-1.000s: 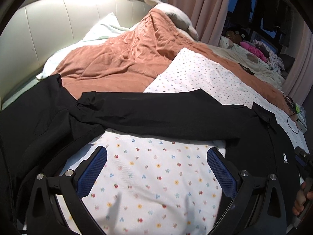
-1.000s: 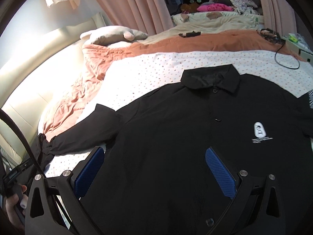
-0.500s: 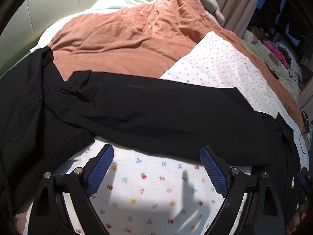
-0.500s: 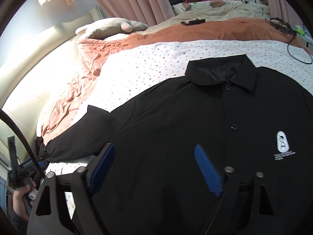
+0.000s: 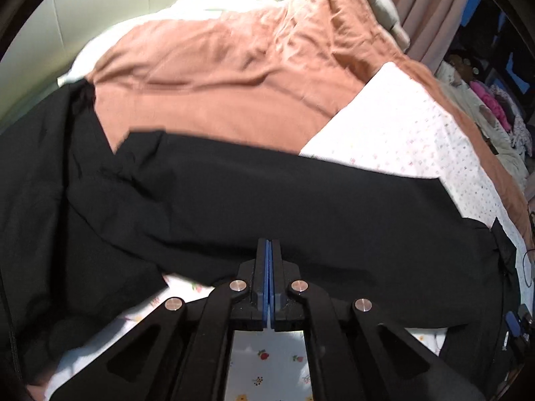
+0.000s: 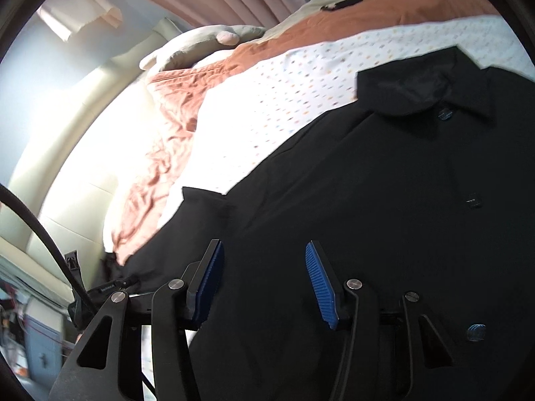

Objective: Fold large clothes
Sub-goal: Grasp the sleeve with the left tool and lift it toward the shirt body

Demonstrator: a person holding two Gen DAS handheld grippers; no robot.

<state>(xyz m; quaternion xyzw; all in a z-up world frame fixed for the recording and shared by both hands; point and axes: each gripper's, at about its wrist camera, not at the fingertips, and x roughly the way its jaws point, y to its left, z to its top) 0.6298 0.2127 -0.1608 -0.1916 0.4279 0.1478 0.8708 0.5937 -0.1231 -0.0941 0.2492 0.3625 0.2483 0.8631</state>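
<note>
— Two views; what do we get from each?

— From the left wrist, our left gripper (image 5: 269, 250) has its blue pads pressed together at the lower hem of the black shirt's (image 5: 267, 207) sleeve; whether cloth is pinched between them, we cannot tell. The shirt lies flat on the flowered sheet (image 5: 408, 127).

— And the right?

— Only there do we see the collar (image 6: 424, 90) and buttons. Our right gripper (image 6: 264, 267) has just been closing, half-open over the shirt front, pads not pressing.
</note>
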